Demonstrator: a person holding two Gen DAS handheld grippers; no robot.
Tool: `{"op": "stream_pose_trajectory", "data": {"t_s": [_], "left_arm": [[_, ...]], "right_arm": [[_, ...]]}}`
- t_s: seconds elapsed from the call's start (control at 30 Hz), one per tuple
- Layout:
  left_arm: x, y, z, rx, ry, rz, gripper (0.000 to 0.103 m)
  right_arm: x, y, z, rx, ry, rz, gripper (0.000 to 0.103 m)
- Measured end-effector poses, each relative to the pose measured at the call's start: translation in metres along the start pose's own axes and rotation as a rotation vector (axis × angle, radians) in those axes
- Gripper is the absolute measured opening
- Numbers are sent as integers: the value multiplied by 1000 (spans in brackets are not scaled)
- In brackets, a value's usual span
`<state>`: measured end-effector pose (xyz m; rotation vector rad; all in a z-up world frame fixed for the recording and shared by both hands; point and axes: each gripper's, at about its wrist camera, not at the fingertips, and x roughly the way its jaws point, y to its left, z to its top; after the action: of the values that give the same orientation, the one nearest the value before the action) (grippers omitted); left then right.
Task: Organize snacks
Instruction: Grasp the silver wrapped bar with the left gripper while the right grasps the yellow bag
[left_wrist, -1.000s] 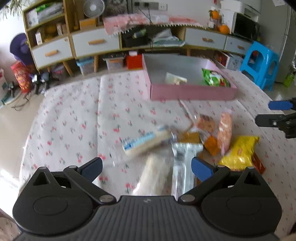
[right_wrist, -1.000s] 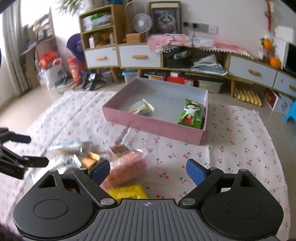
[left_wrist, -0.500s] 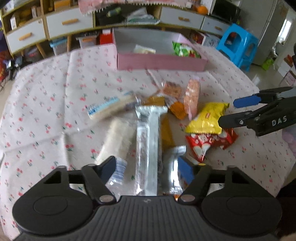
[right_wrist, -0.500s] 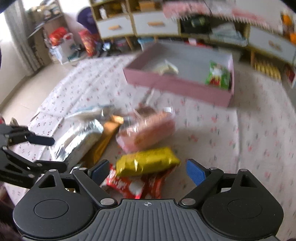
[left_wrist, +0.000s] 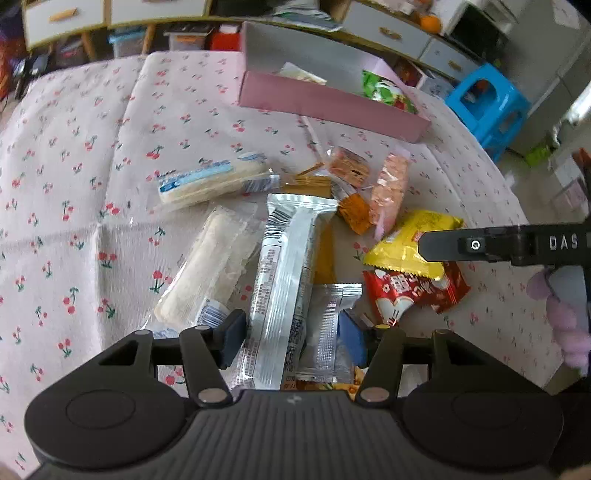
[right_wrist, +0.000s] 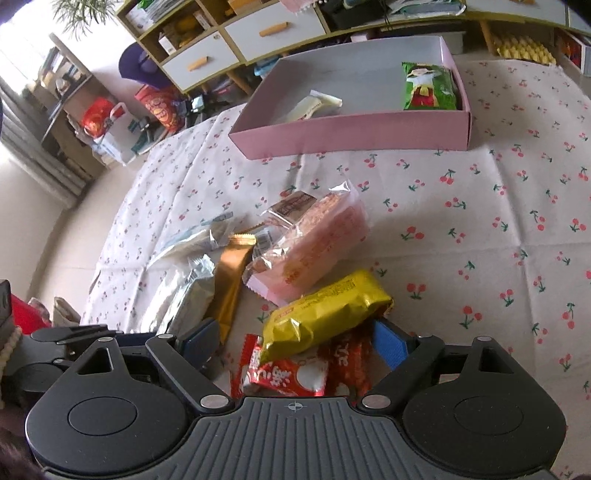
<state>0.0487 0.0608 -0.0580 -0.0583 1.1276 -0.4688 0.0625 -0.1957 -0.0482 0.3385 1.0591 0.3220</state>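
1. Closing in, left wrist view: left gripper (left_wrist: 291, 341) jaws have just been narrowing, now about half open around the long silver packet (left_wrist: 284, 273) and a small silver sachet (left_wrist: 328, 332); whether the pads press them I cannot tell.
2. Right wrist view: right gripper (right_wrist: 295, 341) jaws wide, straddling the yellow packet (right_wrist: 325, 314) and red packet (right_wrist: 288, 373), not squeezing. Pink box (right_wrist: 354, 133) sits farther back on the cherry-print cloth (right_wrist: 480, 229).

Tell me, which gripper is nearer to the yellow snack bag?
Right. The right gripper has the yellow snack bag between its open fingers; the left gripper is off to the side, over the long silver packet.
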Motion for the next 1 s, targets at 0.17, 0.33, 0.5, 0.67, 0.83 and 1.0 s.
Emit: {"op": "stream_pose_trajectory", "data": {"t_s": [0.17,0.33,0.5,0.67,0.83,1.0], "left_arm": [[4,7,2,-61,9,-17,52],[0,6,3,-63,-14,-21,47],[1,6,8,-64,-25,-17,46],[7,5,10,-75,-18,13,37],[5,6,11,-80,-25,26,31],[0,8,11,-90,-23,-3,30]], "right_arm": [[-4,2,5,5,-69,-6,79],[-5,2,11,11,-121,3,63],[6,2,11,34,-75,-14,53],[19,-3,8,78,-24,-22,42],[19,-7,7,120,-29,-14,36],[16,-8,7,135,-17,-16,32]]}}
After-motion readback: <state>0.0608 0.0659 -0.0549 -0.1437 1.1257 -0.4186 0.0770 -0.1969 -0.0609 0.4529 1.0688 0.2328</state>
